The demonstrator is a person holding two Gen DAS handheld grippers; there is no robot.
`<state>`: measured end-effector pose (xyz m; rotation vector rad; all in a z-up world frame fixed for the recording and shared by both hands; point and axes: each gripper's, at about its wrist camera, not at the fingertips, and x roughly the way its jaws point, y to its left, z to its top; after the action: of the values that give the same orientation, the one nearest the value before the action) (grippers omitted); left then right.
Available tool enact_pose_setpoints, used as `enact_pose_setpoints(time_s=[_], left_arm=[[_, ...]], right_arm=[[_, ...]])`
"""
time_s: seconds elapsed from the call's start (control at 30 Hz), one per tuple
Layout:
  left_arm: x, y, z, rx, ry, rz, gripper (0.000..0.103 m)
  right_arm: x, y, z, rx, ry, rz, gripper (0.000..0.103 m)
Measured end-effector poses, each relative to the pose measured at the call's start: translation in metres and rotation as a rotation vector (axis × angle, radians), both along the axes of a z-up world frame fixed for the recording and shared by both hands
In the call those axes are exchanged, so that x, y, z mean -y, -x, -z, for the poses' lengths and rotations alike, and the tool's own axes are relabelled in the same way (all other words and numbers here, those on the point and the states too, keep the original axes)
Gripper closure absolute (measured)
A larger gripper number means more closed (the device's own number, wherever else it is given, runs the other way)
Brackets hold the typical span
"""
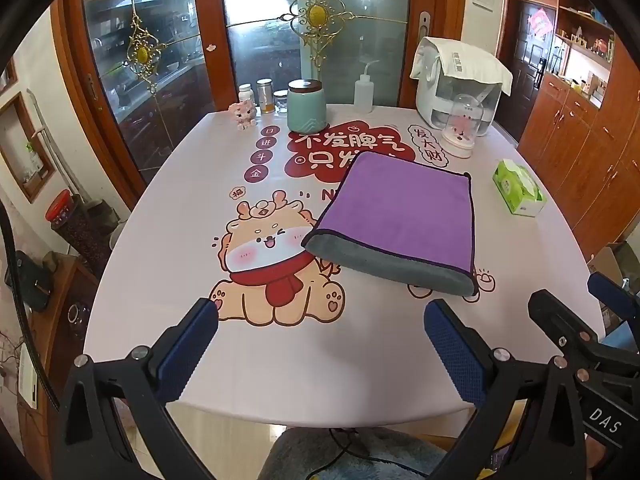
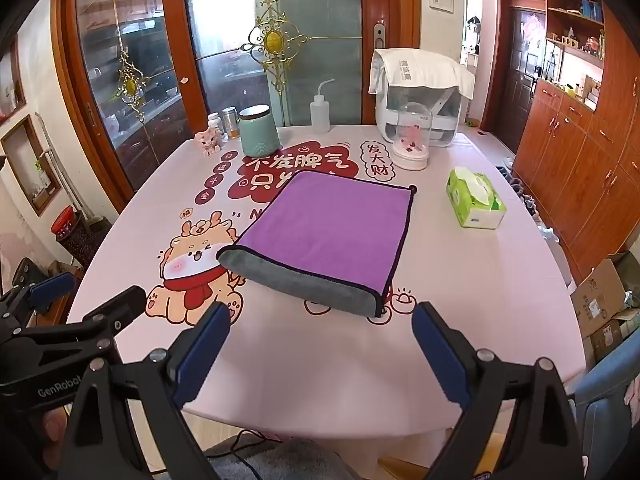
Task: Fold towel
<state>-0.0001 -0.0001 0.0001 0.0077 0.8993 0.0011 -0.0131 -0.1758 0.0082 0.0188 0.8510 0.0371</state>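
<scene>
A purple towel with a grey underside and dark trim lies folded flat on the pink printed tablecloth, grey fold nearest me. It also shows in the right wrist view. My left gripper is open and empty, held above the table's near edge, short of the towel. My right gripper is open and empty, also near the front edge, just short of the towel's grey fold. The right gripper's body shows at the right of the left wrist view.
At the table's far side stand a teal jar, small bottles, a pink figurine, a squeeze bottle, a white appliance and a glass dome. A green tissue box sits right of the towel.
</scene>
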Motion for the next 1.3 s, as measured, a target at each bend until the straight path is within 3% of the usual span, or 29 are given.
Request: enact_pose_setpoints(time_s=[1.3], left_arm=[[-0.008, 0.002, 0.010, -0.027, 0.007, -0.015, 0.001]], right_arm=[[-0.002, -0.004, 0.015, -0.036, -0.014, -0.001, 0.010]])
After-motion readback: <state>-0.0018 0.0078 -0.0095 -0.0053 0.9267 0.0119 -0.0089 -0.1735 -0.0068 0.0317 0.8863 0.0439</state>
